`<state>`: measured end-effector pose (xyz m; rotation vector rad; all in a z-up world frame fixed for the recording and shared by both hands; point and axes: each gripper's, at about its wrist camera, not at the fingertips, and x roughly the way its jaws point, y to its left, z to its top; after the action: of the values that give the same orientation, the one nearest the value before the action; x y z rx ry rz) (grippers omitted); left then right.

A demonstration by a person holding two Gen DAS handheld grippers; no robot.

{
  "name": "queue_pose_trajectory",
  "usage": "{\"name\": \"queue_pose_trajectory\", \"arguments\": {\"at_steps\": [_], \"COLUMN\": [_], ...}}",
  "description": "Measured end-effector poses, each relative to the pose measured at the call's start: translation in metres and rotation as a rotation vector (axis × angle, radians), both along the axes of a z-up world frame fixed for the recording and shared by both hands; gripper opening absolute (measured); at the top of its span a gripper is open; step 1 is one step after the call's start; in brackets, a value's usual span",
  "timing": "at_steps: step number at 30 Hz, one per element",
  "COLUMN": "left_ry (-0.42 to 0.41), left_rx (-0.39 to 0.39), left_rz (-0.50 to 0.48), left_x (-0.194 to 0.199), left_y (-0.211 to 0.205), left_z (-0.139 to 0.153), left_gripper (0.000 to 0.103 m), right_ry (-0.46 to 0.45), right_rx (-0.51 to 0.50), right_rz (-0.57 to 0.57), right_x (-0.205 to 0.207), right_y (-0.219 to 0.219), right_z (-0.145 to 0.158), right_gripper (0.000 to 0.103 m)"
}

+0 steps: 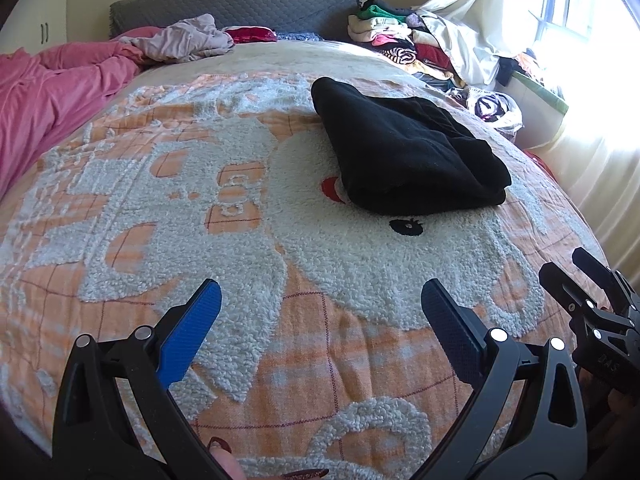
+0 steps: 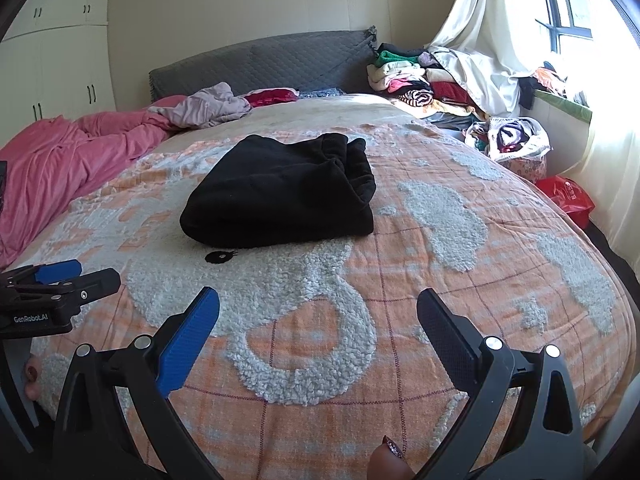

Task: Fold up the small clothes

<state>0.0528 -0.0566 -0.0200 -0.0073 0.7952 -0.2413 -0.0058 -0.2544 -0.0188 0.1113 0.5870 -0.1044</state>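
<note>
Garment [image 1: 404,152] folded — beyond both grippers, untouched

Bright daylight, strong fisheye bend

Window [image 2: 576,20] glare at two o'clock blows out the curtain [image 1: 592,160]; edges curve and darken, centre sharp.

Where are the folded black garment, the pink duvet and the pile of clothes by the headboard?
black garment [image 2: 280,200]: right wrist view, top fold.
pink duvet [image 1: 52,92]: left wrist view, rumpled middle.
pile of clothes [image 2: 408,80]: right wrist view, stack's centre.

Bed w/ orange-white blanket [image 2: 420,264]; folded black garment [image 2: 280,200] & pink duvet [image 2: 52,168] on it.
</note>
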Motion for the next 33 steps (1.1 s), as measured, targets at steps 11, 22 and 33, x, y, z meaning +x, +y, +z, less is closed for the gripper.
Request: {"name": "queue_pose_trajectory", "arguments": {"at_steps": [11,22,33], "left_ry": [-0.006,-0.004,-0.007], "left_rx": [-0.004,0.003,0.019], "left_rz": [0.003,0.026,0.032], "left_x": [-0.0014,-0.0005,-0.0005], "left_y": [0.0005,0.0031,0.0028], "left_z": [0.0023,0.0035,0.0023], "left_gripper": [0.094,0.094,0.094], "right_ry": [0.002,0.015,0.016], "right_rx": [0.003,0.002,0.001], "right_rz": [0.0,0.0,0.0], "right_x": [0.0,0.0013,0.0016], "right_y": [-0.0008,-0.0007,-0.0007], "right_z": [-0.0006,-0.0028,-0.0028], "right_gripper": [0.099,0.099,0.099]}}
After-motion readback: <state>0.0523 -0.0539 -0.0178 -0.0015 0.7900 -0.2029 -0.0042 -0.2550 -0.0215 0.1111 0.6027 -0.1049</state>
